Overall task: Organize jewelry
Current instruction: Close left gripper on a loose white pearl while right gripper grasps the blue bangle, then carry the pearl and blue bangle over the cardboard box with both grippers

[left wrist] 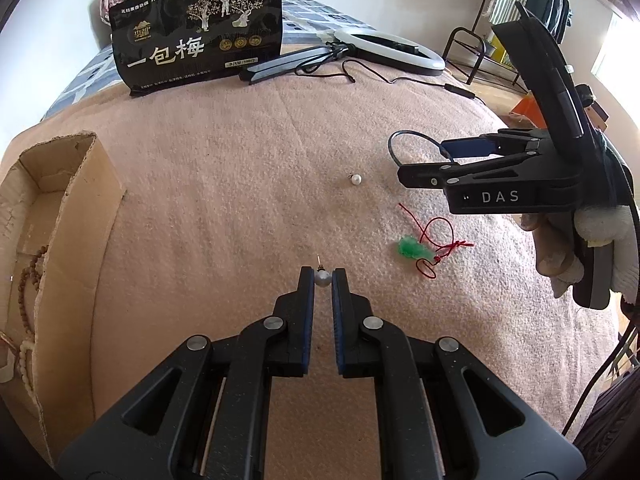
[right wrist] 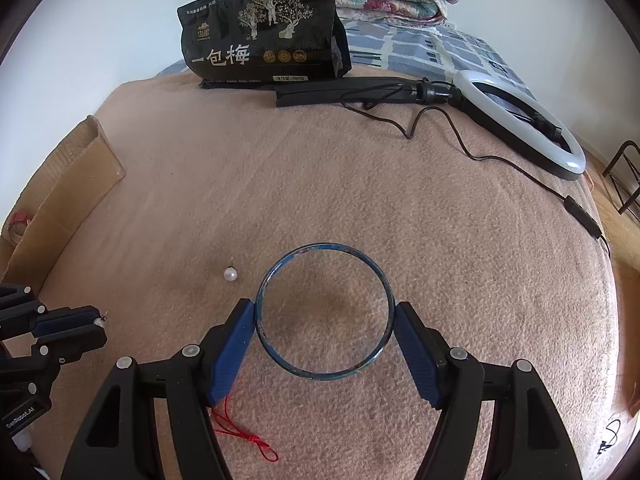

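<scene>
Blue-padded jaws of the left gripper (left wrist: pixel 323 276) are clamped on a small pearl earring (left wrist: pixel 322 278) over a pink blanket (left wrist: pixel 240 184). At two o'clock lies a green pendant on red cord (left wrist: pixel 410 249). The right gripper (right wrist: pixel 324 322) has its pads pressing both sides of a blue bangle (right wrist: pixel 323 312). A second pearl earring (right wrist: pixel 230 274) lies at ten o'clock from the bangle. Far left stands a cardboard box (left wrist: pixel 72 208); at twelve o'clock, a black snack bag (right wrist: pixel 264 32) and ring light (right wrist: pixel 524 120).

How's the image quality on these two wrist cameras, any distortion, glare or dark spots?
Left wrist view: strong fisheye bulge in the pink blanket, black vignette in the corners, and a window blown out at the right edge. Right wrist view: same bulge, even daylight, a soft dark patch inside the blue bangle, all sharp.
</scene>
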`<move>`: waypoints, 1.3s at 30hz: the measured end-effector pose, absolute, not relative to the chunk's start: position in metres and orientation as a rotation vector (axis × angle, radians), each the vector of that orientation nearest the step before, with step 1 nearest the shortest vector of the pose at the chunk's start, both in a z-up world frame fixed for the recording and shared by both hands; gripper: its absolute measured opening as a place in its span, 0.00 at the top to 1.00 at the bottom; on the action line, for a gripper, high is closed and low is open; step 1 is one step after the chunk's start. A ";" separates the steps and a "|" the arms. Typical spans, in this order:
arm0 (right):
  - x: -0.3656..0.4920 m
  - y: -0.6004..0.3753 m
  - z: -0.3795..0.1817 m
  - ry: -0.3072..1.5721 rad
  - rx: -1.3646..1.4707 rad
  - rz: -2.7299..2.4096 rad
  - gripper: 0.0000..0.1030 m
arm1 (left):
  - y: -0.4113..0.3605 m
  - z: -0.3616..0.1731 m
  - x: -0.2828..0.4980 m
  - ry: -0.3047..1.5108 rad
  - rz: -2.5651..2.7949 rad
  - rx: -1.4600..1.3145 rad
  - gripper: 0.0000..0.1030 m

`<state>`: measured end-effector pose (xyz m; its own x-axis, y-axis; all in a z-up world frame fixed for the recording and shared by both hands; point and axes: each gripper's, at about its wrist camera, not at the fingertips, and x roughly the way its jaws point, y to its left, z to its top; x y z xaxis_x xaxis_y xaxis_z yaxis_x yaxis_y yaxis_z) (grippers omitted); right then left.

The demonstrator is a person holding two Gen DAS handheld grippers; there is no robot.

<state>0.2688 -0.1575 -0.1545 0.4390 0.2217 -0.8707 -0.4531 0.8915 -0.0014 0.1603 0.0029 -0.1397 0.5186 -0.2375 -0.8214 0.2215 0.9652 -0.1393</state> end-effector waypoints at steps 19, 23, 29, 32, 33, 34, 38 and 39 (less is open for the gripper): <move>0.224 -0.136 -0.083 0.929 -0.256 0.449 0.29 | 0.021 -0.083 0.136 0.882 -0.258 -0.065 0.93; 0.211 -0.128 -0.065 0.899 -0.257 0.462 0.29 | 0.027 -0.072 0.128 0.867 -0.248 -0.066 0.93; 0.196 -0.115 -0.046 0.872 -0.253 0.484 0.29 | 0.041 -0.054 0.112 0.835 -0.222 -0.066 0.93; 0.189 -0.108 -0.038 0.858 -0.254 0.498 0.29 | 0.049 -0.044 0.105 0.816 -0.205 -0.073 0.93; 0.187 -0.105 -0.036 0.853 -0.255 0.503 0.29 | 0.053 -0.042 0.104 0.811 -0.200 -0.075 0.93; 0.185 -0.103 -0.033 0.849 -0.254 0.508 0.29 | 0.056 -0.039 0.102 0.804 -0.194 -0.077 0.93; 0.179 -0.092 -0.026 0.837 -0.252 0.528 0.29 | 0.071 -0.028 0.094 0.774 -0.172 -0.087 0.93; 0.178 -0.089 -0.025 0.835 -0.252 0.533 0.29 | 0.075 -0.026 0.092 0.768 -0.166 -0.089 0.93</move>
<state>0.1777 -0.0894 -0.0247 0.5506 0.3482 -0.7587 -0.5408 0.8411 -0.0065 0.0923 0.0748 -0.0265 0.7073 -0.1812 -0.6833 0.1165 0.9833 -0.1401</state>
